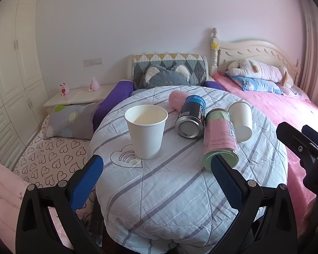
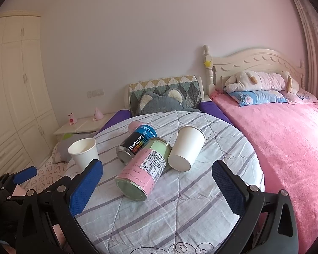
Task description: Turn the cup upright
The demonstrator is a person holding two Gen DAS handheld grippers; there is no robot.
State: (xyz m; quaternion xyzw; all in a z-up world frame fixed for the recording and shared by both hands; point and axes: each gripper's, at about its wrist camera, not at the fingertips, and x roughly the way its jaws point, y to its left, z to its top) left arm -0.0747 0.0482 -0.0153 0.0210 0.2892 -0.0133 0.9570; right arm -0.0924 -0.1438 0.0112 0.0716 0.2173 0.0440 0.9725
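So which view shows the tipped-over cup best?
The right wrist view: the tipped cup lies near centre, its whole side and base visible, leaning against the pink can. In the left wrist view the same cup is farther off to the right, and the can hides part of it.

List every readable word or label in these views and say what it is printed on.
"CoolTowel": on the black and blue can, along its side and again on its blue band.
Pink and green can: white sticker print and handwriting, too small to read.
Pink pillow on the bed: blue lettering, too blurred.
Both paper cups are plain.
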